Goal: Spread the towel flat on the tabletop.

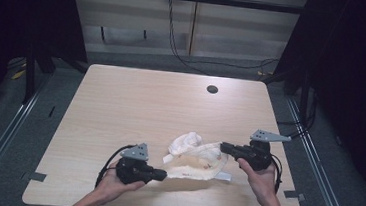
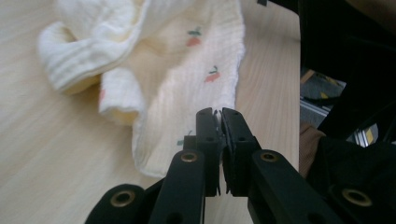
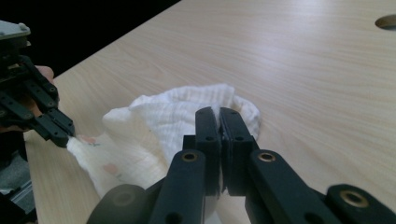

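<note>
A cream muslin cloth with small red fruit prints lies crumpled near the table's front edge, partly stretched between my two grippers. My left gripper points right and is shut on the cloth's near left corner. In the left gripper view the jaws meet on a thin edge of the cloth. My right gripper points left and is shut on the cloth's right edge. Its jaws stand pressed together over the bunched cloth, and the left gripper pinches the far corner.
The light wooden table has a round cable hole at its far right. Black curtains flank both sides, and cables run along the floor behind. Metal rails lie on the floor left and right of the table.
</note>
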Motion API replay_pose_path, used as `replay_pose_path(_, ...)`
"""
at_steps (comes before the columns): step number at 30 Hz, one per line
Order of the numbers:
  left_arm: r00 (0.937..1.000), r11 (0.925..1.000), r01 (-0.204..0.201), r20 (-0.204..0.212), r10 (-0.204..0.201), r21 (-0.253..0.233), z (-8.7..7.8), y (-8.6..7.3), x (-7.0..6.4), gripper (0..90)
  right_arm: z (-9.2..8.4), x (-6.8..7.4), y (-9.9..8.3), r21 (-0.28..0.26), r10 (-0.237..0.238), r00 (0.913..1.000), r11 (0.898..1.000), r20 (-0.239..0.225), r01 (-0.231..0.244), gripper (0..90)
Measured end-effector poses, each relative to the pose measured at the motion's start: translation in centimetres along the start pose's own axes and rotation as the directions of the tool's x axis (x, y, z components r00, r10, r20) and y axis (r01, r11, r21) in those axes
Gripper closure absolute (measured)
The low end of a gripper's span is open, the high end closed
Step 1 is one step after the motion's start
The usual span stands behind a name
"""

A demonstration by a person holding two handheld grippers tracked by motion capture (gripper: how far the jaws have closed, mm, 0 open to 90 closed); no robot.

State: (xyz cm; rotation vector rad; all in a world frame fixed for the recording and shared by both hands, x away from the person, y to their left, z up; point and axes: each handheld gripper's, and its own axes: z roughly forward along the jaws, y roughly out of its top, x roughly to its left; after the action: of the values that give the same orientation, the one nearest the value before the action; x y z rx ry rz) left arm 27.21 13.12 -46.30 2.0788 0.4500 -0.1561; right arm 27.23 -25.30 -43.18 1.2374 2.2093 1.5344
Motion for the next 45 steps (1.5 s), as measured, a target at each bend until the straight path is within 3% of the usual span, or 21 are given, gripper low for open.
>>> replay_pose_path(5, 0.9988, 0.9978, 0.023, -0.042, -0.026, -0.061, -2.5, 0.7, 1.5, 86.7, -0.8, -0.1, 1.3, -0.042, -0.004, 1.0, 0.999, 0.003, 0.004, 87.2)
replay_pose_path(11, 0.9977, 0.994, 0.009, -0.066, -0.017, -0.109, -4.3, 2.4, 2.2, 86.8, -1.0, -0.2, 2.6, -0.068, -0.003, 1.0, 0.998, 0.005, 0.004, 87.2)
replay_pose_path(14, 0.9961, 0.9875, -0.008, -0.088, -0.006, -0.157, -6.1, 4.0, 2.5, 86.8, -1.3, -0.1, 4.2, -0.1, -0.006, 0.9999, 0.995, 0.008, 0.007, 87.2)
replay_pose_path(16, 0.9954, 0.987, -0.016, -0.096, 0.001, -0.16, -6.5, 4.4, 2.5, 86.8, -1.4, 0.0, 4.6, -0.103, 0.001, 0.9999, 0.995, 0.015, 0.001, 87.3)
replay_pose_path(21, 0.9928, 0.9765, -0.029, -0.12, 0.003, -0.214, -8.7, 5.6, 2.7, 86.7, -1.3, 0.4, 7.1, -0.133, 0.009, 0.9999, 0.991, 0.01, -0.007, 87.4)
replay_pose_path(25, 0.9908, 0.975, -0.041, -0.135, 0.012, -0.218, -9.8, 6.5, 3.0, 86.8, -1.5, 0.6, 9.0, -0.159, 0.0, 1.0, 0.987, 0.002, 0.0, 87.5)
replay_pose_path(28, 0.9892, 0.9697, -0.068, -0.143, 0.034, -0.235, -10.4, 7.4, 3.1, 86.8, -1.7, 0.8, 10.3, -0.18, -0.007, 1.0, 0.984, 0.003, 0.008, 87.5)
replay_pose_path(30, 0.9849, 0.9684, -0.105, -0.159, 0.069, -0.226, -10.9, 8.8, 2.5, 86.8, -1.8, 1.0, 11.5, -0.199, -0.023, 0.9997, 0.98, -0.012, 0.02, 87.5)
replay_pose_path(33, 0.9827, 0.9694, -0.116, -0.167, 0.081, -0.216, -11.3, 9.6, 2.3, 86.8, -2.0, 1.1, 12.2, -0.213, -0.031, 0.9995, 0.977, -0.009, 0.028, 87.5)
replay_pose_path(36, 0.9797, 0.9684, -0.112, -0.188, 0.07, -0.223, -12.1, 10.4, 2.7, 86.8, -2.6, 1.2, 13.5, -0.241, -0.033, 0.9995, 0.97, -0.001, 0.032, 87.6)
replay_pose_path(41, 0.9744, 0.9696, -0.112, -0.215, 0.064, -0.218, -13.1, 11.4, 3.7, 86.8, -2.9, 1.1, 14.3, -0.23, -0.039, 0.9989, 0.972, 0.025, 0.043, 87.7)
replay_pose_path(45, 0.9717, 0.9661, -0.106, -0.231, 0.05, -0.236, -13.8, 12.5, 4.5, 86.8, -2.8, 1.1, 14.8, -0.236, -0.032, 0.9992, 0.971, 0.024, 0.036, 87.7)
